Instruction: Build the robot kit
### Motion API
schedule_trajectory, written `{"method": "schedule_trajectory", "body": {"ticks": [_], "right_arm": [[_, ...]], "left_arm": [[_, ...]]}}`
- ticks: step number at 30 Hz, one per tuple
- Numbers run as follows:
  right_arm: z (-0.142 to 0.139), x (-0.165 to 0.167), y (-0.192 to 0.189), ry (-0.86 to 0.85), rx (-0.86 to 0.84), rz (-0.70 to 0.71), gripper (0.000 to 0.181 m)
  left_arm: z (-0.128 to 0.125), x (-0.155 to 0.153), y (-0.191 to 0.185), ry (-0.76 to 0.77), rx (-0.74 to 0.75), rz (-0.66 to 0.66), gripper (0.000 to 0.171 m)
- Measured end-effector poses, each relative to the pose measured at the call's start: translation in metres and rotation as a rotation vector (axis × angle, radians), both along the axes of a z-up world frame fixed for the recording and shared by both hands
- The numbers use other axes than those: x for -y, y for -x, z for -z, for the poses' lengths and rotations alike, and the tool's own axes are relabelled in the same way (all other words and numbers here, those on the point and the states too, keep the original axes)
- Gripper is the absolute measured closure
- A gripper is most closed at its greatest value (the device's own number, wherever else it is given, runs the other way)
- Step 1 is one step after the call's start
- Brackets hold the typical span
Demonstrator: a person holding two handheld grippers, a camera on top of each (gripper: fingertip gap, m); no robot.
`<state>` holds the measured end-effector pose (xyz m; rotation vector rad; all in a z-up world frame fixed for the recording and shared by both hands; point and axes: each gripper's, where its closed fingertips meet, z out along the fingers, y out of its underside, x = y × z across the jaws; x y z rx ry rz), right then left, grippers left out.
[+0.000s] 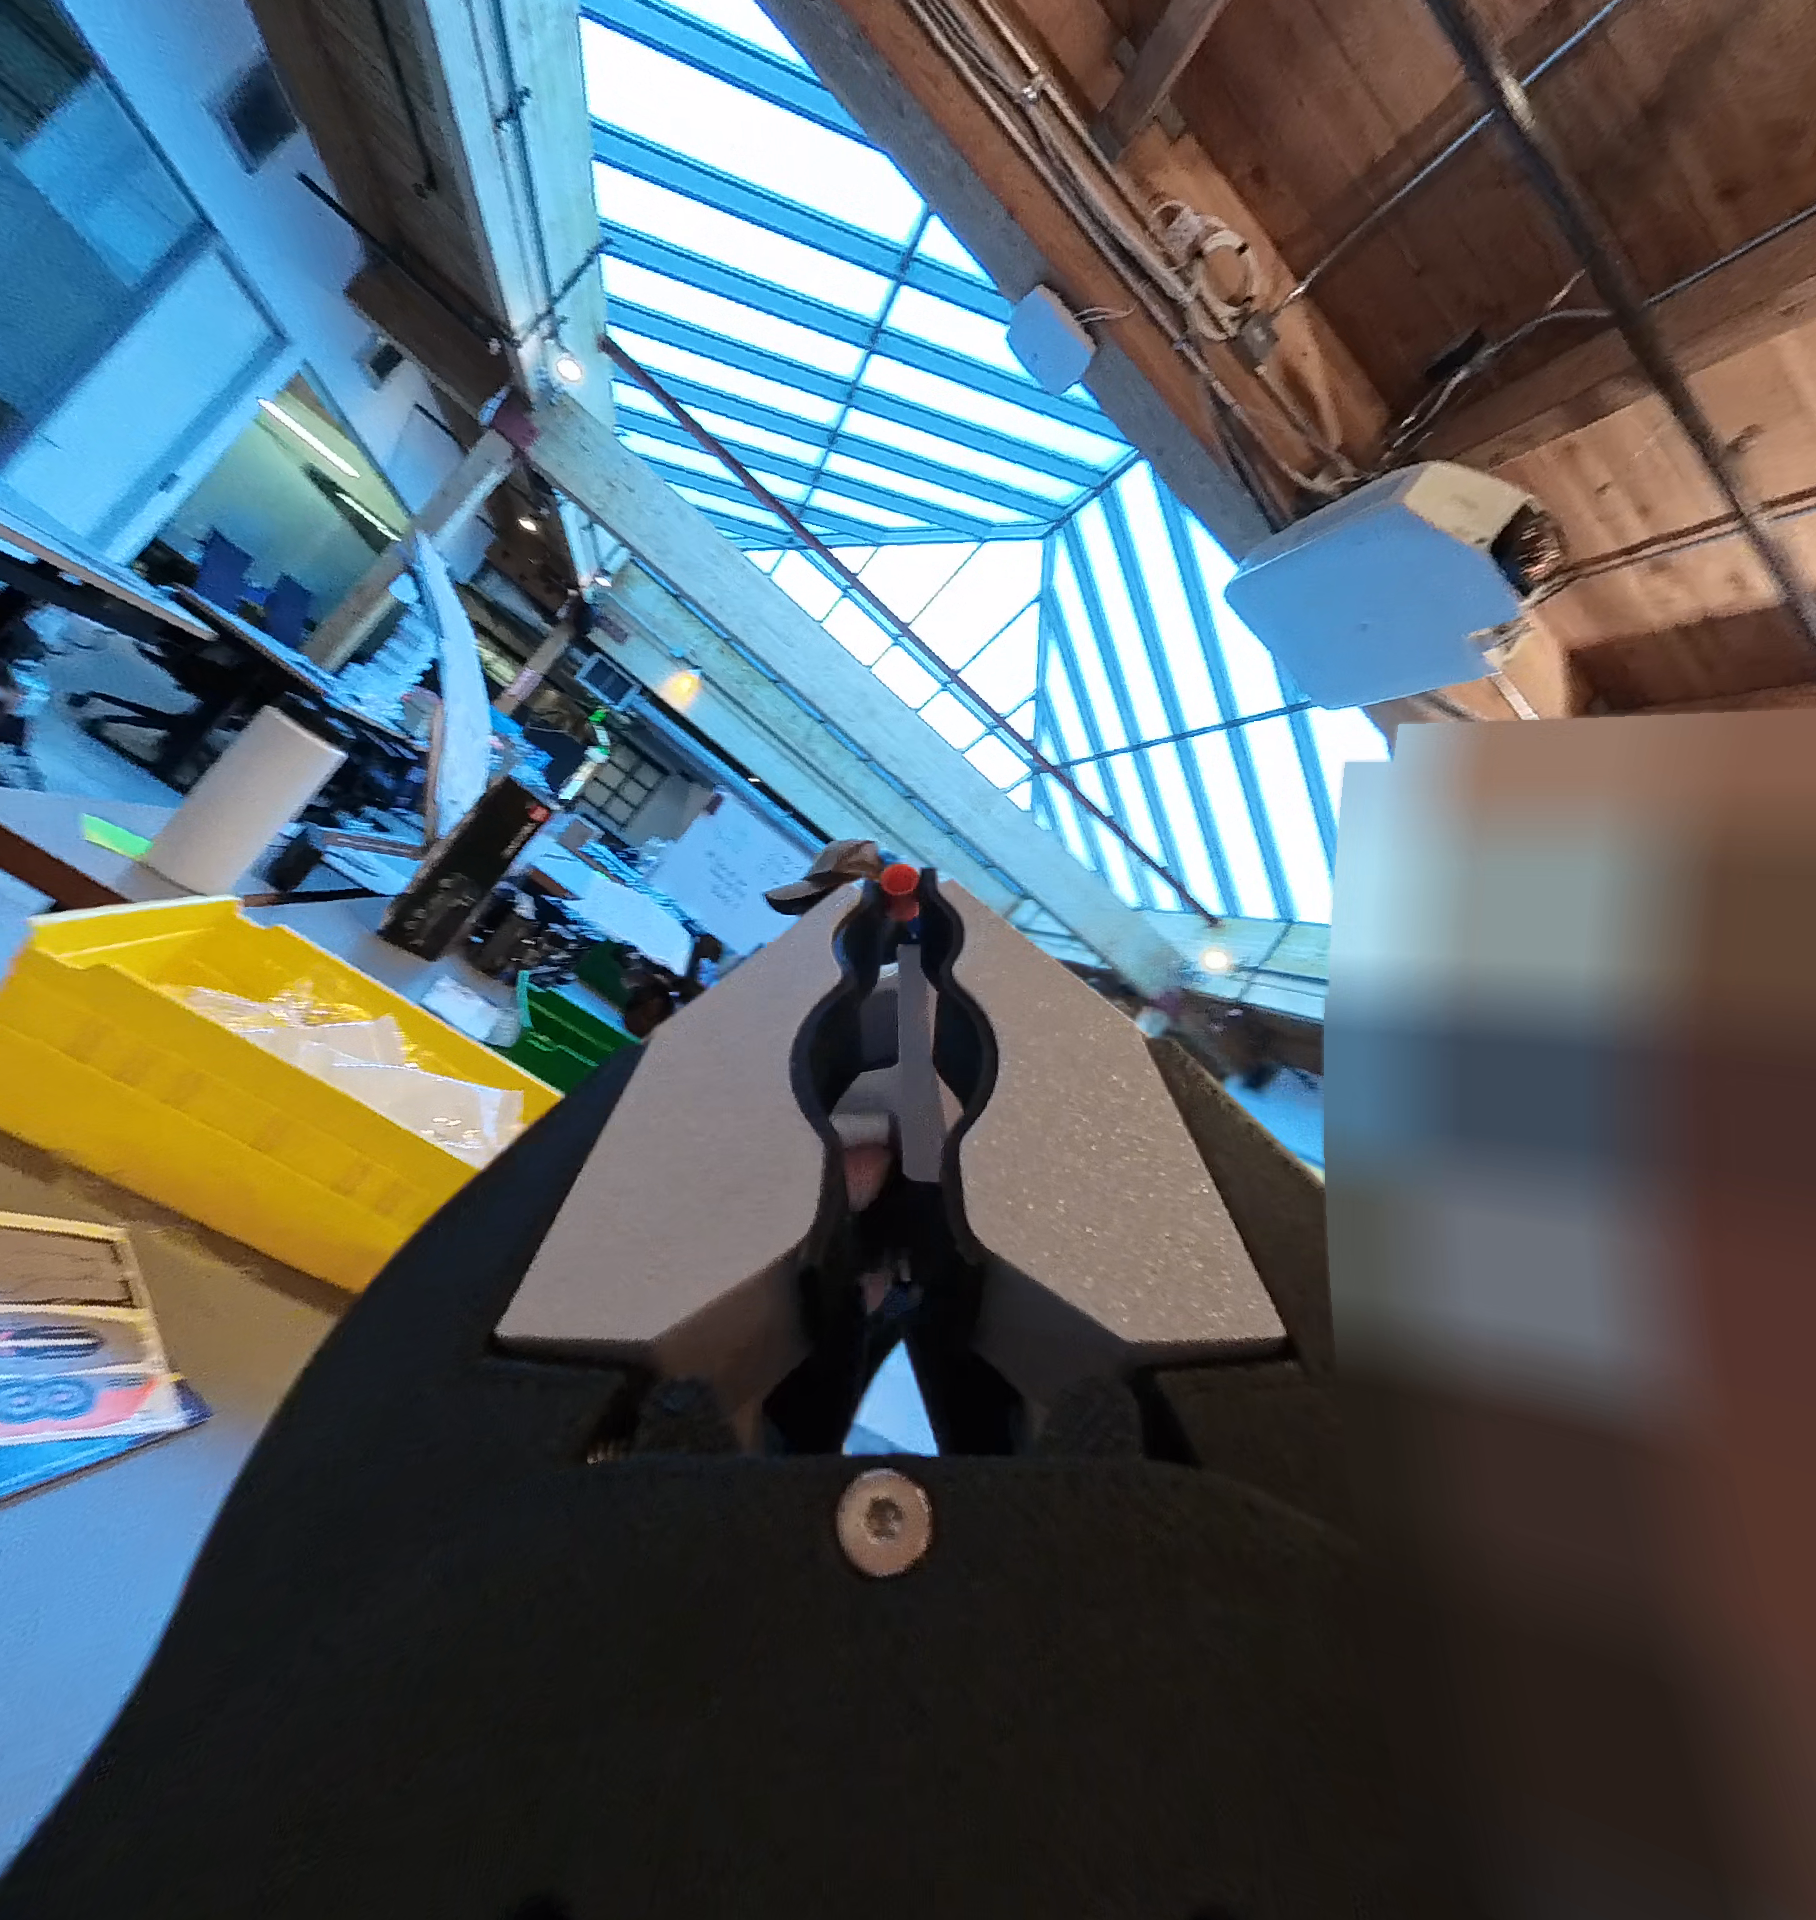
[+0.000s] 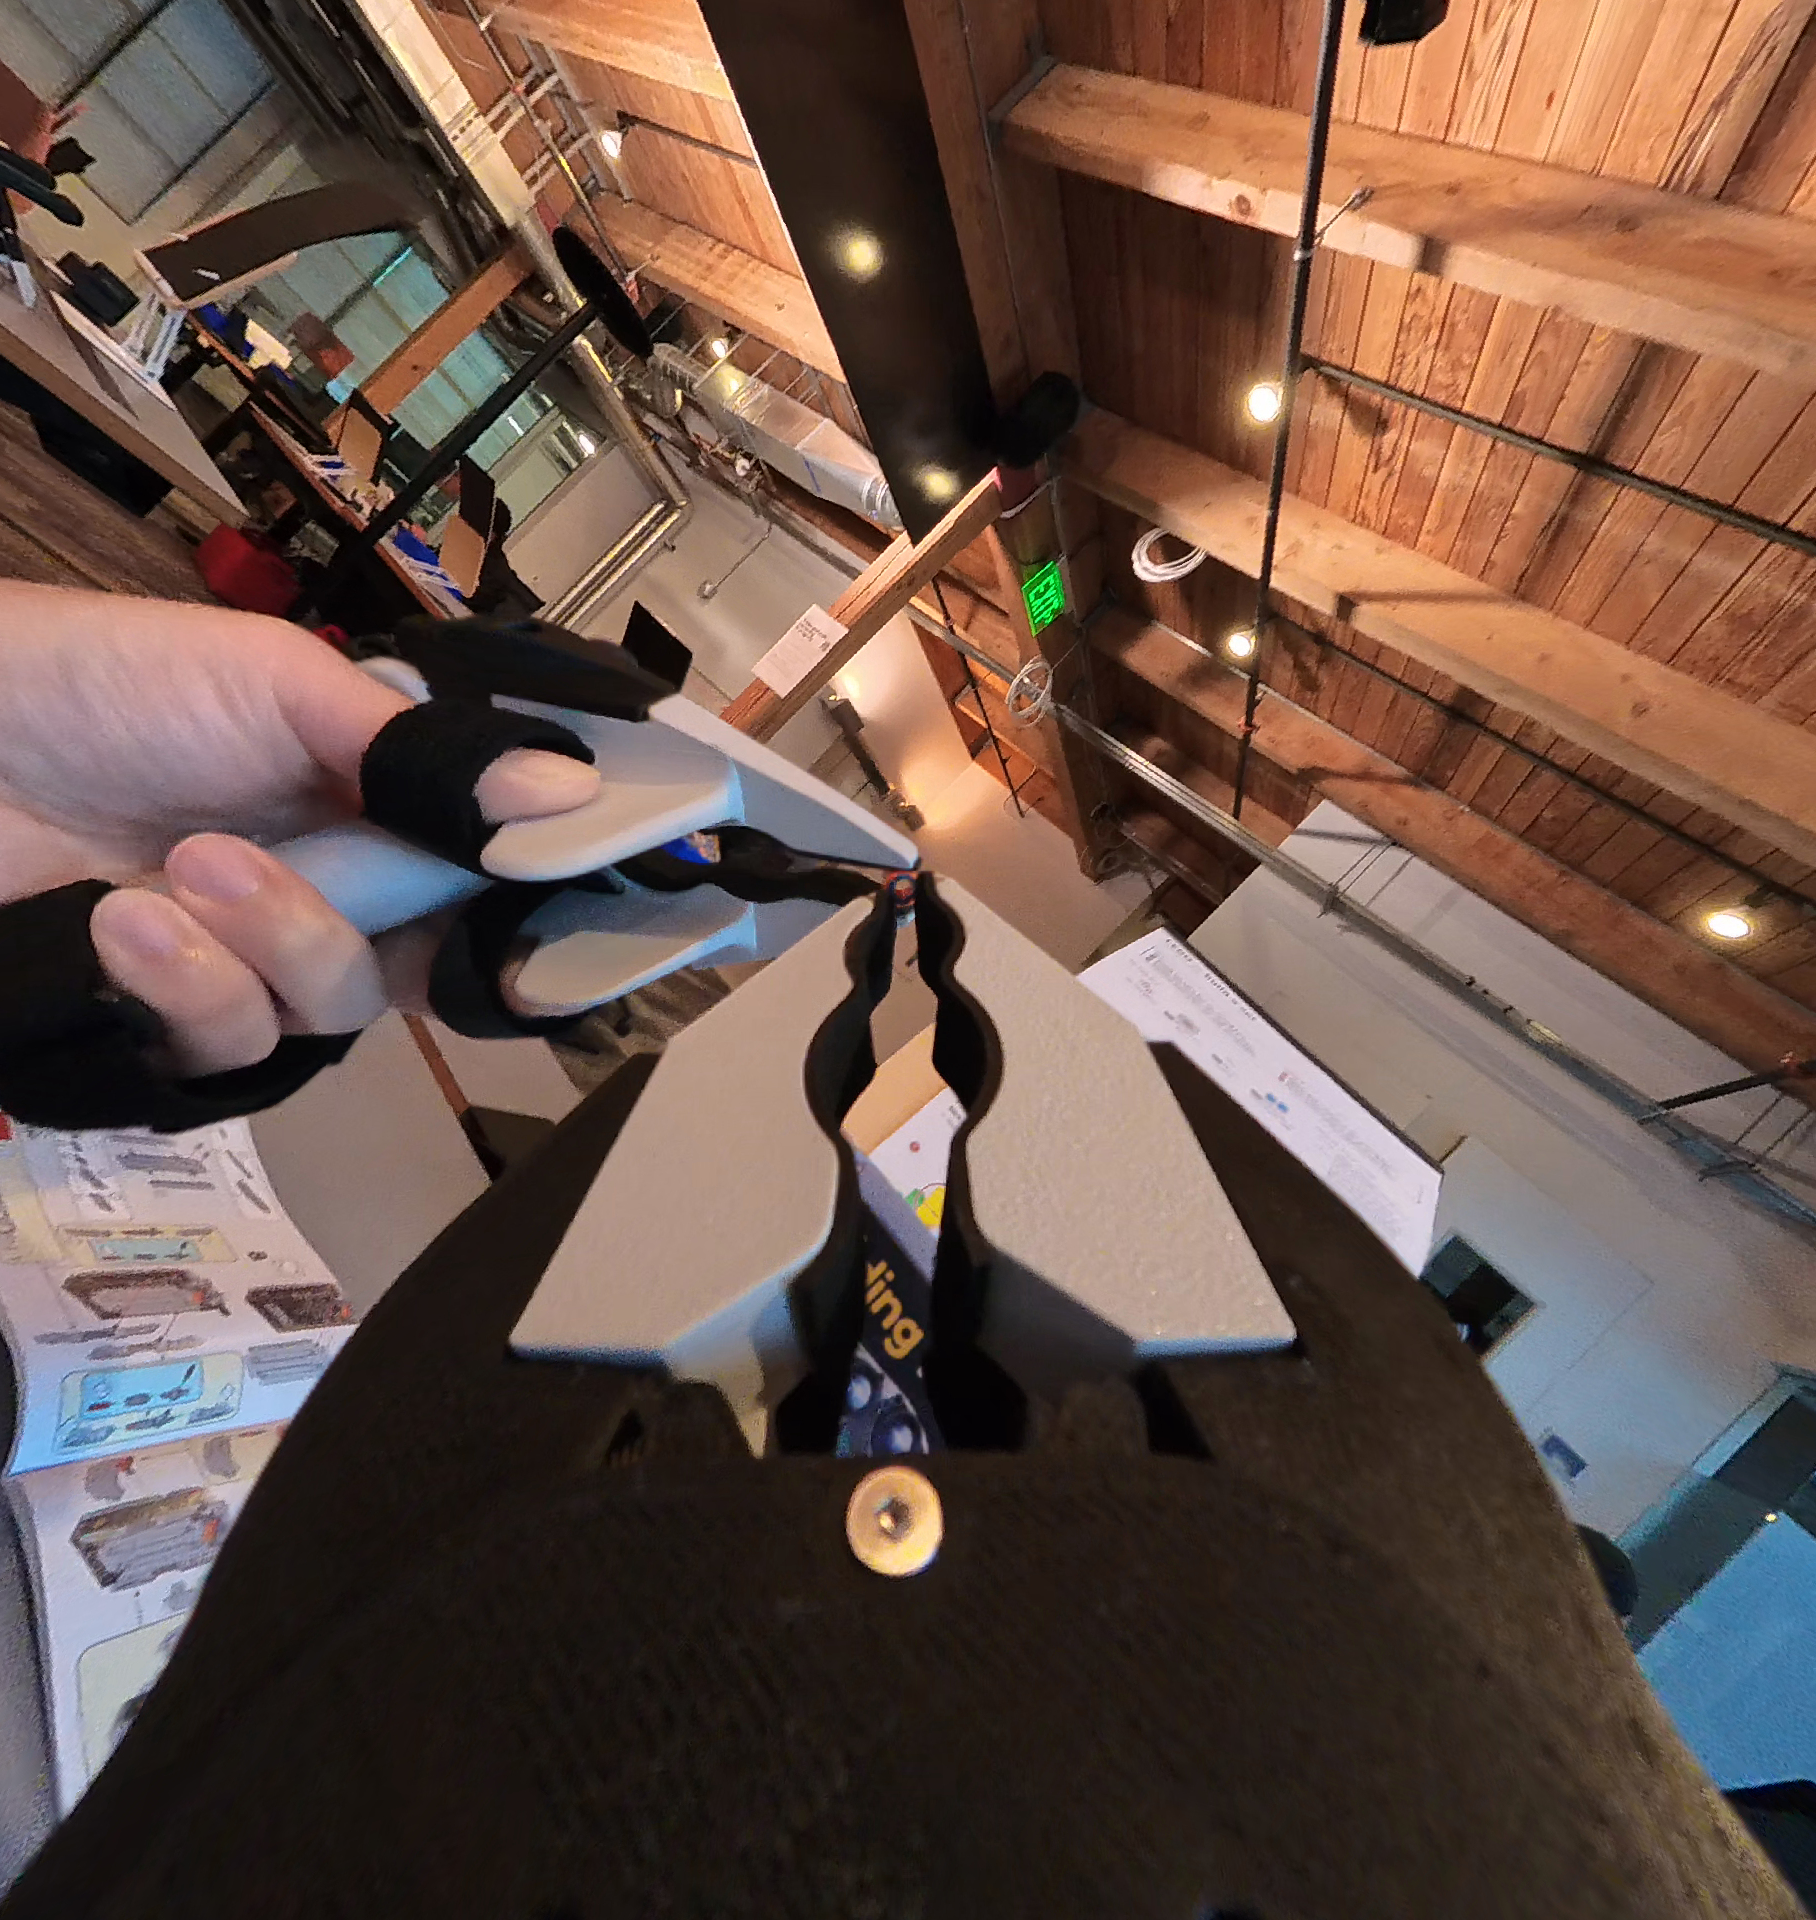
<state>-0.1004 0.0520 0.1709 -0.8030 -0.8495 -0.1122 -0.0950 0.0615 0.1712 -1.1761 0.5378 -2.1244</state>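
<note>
Both tongs pinch one tiny red piece, mostly hidden.

Daylight from the skylight blew out to white; ceiling spotlights glared; wide-angle edges curved, near surfaces blurred.

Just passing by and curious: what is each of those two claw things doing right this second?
Left gripper: shut on a small red piece at its tips.
Right gripper: shut, tips pinching the same small red piece, meeting the left gripper's tips.
</note>
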Motion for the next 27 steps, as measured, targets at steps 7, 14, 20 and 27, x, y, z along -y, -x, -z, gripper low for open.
{"method": "schedule_trajectory", "body": {"ticks": [7, 14, 20, 27], "right_arm": [[0.003, -0.007, 0.002, 0.068, 0.015, 0.003, 0.178], [0.006, -0.009, 0.0, 0.095, 0.021, -0.024, 0.179], [0.004, -0.015, -0.01, 0.42, -0.277, -0.39, 0.18], [0.107, -0.015, -0.016, 1.269, -0.116, -0.593, 0.179]], "left_arm": [[0.009, -0.003, -0.009, -0.032, -0.076, -0.068, 0.166], [0.008, -0.006, -0.006, 0.021, -0.028, -0.023, 0.167], [0.006, -0.013, 0.001, 0.056, 0.001, -0.022, 0.167], [-0.004, -0.023, 0.036, -0.046, -0.065, -0.137, 0.167]]}}
